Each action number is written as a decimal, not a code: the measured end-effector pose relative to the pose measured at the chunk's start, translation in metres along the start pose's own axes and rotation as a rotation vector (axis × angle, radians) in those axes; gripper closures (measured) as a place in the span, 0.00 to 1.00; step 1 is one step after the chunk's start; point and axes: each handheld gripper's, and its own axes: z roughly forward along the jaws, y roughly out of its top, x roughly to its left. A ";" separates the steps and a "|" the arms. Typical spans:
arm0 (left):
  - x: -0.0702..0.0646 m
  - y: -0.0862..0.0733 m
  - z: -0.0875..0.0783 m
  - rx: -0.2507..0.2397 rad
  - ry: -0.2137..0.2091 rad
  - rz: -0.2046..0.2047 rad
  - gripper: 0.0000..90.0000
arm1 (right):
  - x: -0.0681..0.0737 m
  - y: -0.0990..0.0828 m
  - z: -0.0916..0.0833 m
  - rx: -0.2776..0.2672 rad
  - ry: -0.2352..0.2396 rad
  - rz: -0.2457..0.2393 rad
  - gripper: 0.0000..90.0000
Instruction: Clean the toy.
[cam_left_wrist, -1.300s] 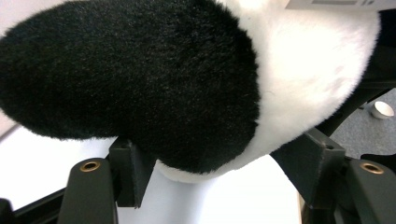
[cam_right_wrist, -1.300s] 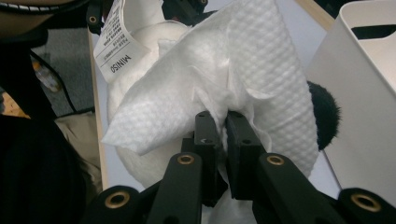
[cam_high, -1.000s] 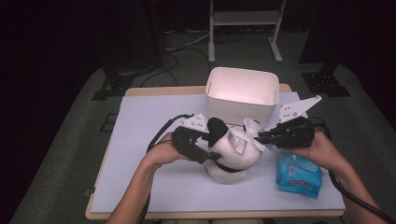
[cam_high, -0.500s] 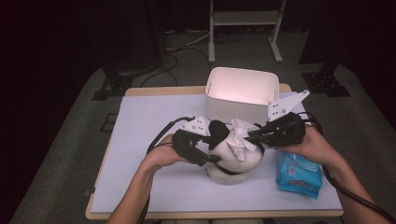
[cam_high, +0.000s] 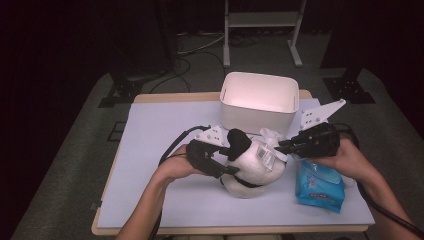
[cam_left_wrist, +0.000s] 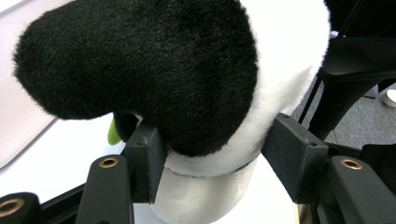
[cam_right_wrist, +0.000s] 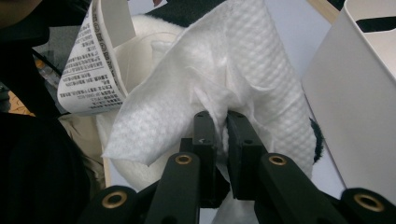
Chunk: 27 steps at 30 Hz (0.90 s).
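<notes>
Closing in on the plush panda (cam_high: 252, 167), our left gripper (cam_left_wrist: 212, 154) has just been narrowing its jaws, and both pads now press the toy's black-and-white body, so we judge it steadied for wiping. The panda sits near the table's (cam_high: 150, 135) front edge, right of the middle, just before the white bin (cam_high: 260, 100). Our right gripper (cam_right_wrist: 222, 123) is pinched nearly shut on a white wipe (cam_right_wrist: 233, 70) laid against the toy beside its printed tag (cam_right_wrist: 91, 65). Against the earlier frame, the right gripper sits a little higher over the toy; the blue wipe pack (cam_high: 320, 187) by the front right corner lies unmoved.
</notes>
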 end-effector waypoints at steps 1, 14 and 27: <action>0.000 0.000 0.000 0.001 -0.001 0.002 0.45 | 0.000 0.000 0.001 0.002 0.001 0.001 0.91; 0.007 -0.007 0.018 0.006 -0.041 -0.045 0.19 | 0.004 0.002 0.007 0.004 0.012 -0.005 0.91; 0.008 -0.008 -0.007 -0.008 -0.021 0.002 0.43 | 0.006 0.016 0.018 -0.037 0.027 -0.020 0.92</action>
